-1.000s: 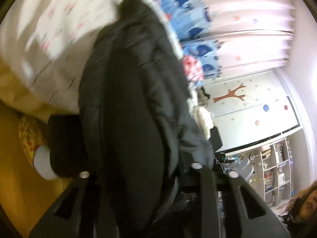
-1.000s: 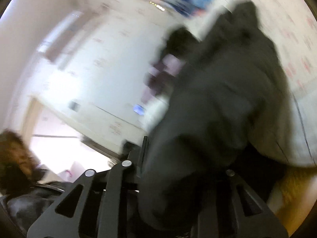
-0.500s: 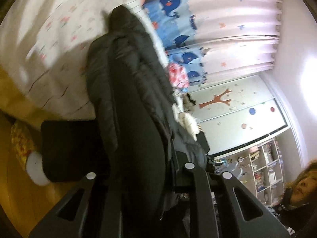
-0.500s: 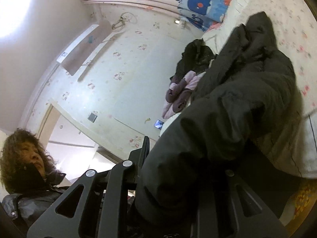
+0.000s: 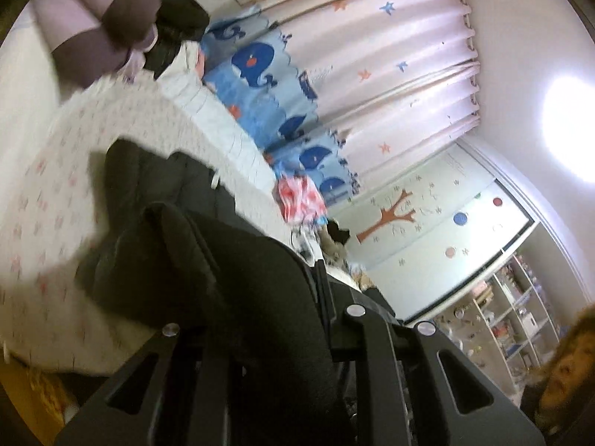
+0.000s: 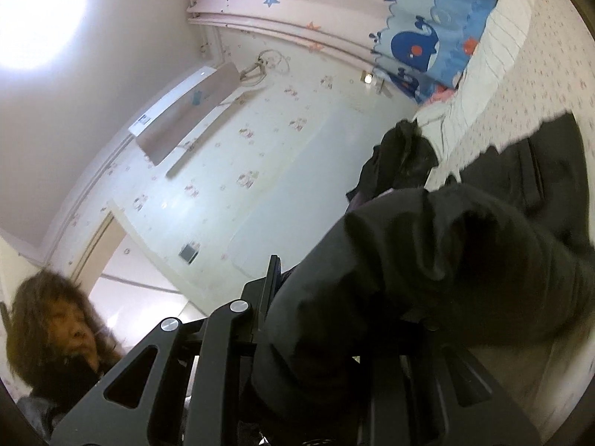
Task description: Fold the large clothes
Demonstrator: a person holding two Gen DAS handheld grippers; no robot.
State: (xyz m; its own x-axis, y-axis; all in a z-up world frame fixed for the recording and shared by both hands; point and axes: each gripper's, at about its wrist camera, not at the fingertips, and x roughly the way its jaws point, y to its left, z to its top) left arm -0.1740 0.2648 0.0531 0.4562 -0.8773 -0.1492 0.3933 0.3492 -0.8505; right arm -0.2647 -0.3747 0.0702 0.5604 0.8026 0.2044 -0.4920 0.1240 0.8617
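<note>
A big black padded jacket (image 5: 208, 260) lies across the bed's white flowered sheet (image 5: 41, 200). Its near edge is lifted and bunched over my left gripper (image 5: 260, 297), which is shut on the fabric. The fingertips are buried in the cloth. In the right wrist view the same jacket (image 6: 446, 252) hangs in a thick fold over my right gripper (image 6: 346, 297), also shut on it. Only that gripper's left finger (image 6: 273, 271) shows. The jacket's far part (image 6: 539, 163) rests flat on the sheet (image 6: 550, 67).
A purple and dark clothes pile (image 5: 108, 18) and a black garment (image 6: 401, 156) sit at the bed's head. Whale-print curtains (image 5: 260, 63) hang behind the bed, with a tree-decorated wardrobe (image 5: 409, 219) and shelves (image 5: 505, 327) beyond. The person (image 6: 55, 334) stands close behind the grippers.
Both grippers have risen with the jacket's near edge still in them. The views now tilt up to the curtains and walls, and less of the floor shows.
</note>
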